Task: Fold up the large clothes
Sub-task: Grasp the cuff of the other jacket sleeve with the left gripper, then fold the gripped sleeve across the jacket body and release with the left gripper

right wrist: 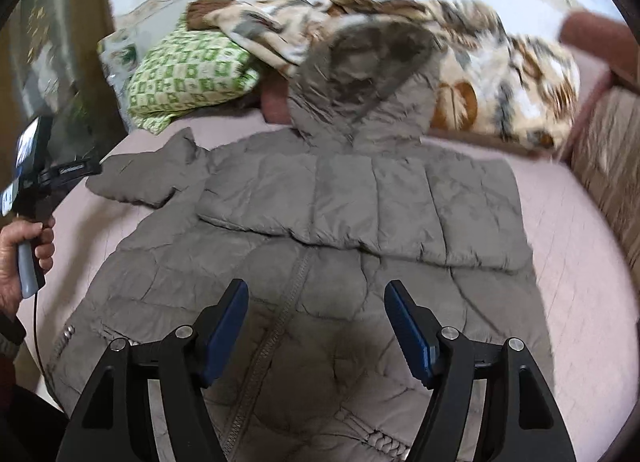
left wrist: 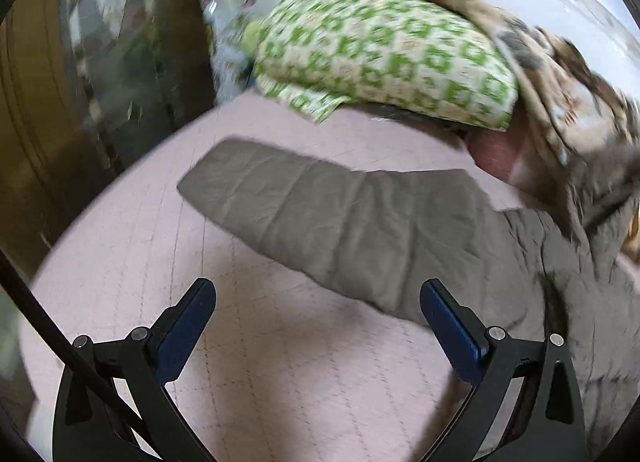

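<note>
A grey quilted hooded jacket [right wrist: 328, 262] lies front up on the pink bed cover [right wrist: 580, 262], zipper down the middle. One sleeve is folded across its chest [right wrist: 360, 206]. The other sleeve [left wrist: 320, 214] stretches out to the left on the cover and also shows in the right wrist view [right wrist: 144, 178]. My left gripper [left wrist: 316, 302] is open and empty, above the cover just short of that sleeve. My right gripper [right wrist: 316, 302] is open and empty, above the jacket's lower front. The fur-trimmed hood [right wrist: 368, 74] rests against the bedding behind.
A green-patterned pillow [left wrist: 384, 50] and a brown leaf-print blanket [right wrist: 500, 74] lie at the head of the bed. A dark wooden cabinet [left wrist: 80, 82] stands left of the bed. A sofa edge [right wrist: 608, 166] runs along the right. The person's hand on the left gripper's handle [right wrist: 28, 246] shows at the left.
</note>
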The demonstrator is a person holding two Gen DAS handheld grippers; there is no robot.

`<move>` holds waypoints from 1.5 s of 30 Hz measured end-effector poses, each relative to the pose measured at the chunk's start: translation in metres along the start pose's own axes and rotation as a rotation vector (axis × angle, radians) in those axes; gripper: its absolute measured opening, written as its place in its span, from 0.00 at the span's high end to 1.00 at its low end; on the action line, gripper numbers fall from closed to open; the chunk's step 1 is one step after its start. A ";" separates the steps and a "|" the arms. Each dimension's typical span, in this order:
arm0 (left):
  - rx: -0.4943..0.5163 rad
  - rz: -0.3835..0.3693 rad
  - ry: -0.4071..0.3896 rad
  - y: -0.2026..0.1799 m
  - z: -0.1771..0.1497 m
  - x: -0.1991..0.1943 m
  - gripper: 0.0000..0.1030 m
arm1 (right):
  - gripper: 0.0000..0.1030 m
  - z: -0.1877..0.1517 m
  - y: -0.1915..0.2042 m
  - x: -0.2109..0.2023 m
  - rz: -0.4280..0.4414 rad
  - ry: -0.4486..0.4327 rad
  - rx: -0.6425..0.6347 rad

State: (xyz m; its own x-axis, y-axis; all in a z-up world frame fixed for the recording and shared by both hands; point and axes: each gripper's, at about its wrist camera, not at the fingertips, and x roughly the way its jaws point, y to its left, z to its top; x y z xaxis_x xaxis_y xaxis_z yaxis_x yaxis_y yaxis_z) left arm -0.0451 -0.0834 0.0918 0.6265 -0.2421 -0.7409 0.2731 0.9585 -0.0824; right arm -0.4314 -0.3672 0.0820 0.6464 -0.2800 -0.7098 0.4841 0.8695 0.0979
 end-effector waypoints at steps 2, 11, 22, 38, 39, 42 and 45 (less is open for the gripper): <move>-0.082 -0.046 0.033 0.028 0.006 0.012 0.01 | 0.27 -0.002 -0.006 0.002 0.004 0.014 0.019; -0.497 -0.258 0.076 0.142 0.026 0.077 0.28 | 0.27 -0.002 -0.020 0.000 -0.002 0.006 0.047; -0.669 -0.277 -0.014 0.172 0.056 0.159 0.35 | 0.27 0.003 -0.024 0.028 -0.046 0.039 0.017; -0.541 -0.207 -0.083 0.145 0.078 0.113 0.87 | 0.27 0.066 -0.183 -0.112 -0.383 -0.347 0.383; -0.510 -0.215 -0.098 0.139 0.084 0.099 0.87 | 0.23 0.071 -0.196 -0.135 -0.428 -0.376 0.410; -0.417 -0.221 -0.133 0.115 0.096 0.066 0.87 | 0.22 0.075 -0.218 -0.176 -0.490 -0.395 0.445; -0.350 -0.244 -0.161 0.088 0.106 0.031 0.87 | 0.20 0.051 -0.194 -0.161 -0.413 -0.370 0.435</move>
State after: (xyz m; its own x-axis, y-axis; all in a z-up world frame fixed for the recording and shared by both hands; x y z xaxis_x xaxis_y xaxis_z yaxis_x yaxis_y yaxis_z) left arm 0.0762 -0.0222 0.1324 0.6876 -0.4612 -0.5608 0.1813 0.8569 -0.4825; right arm -0.5993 -0.5115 0.2130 0.4794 -0.7393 -0.4729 0.8753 0.4421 0.1961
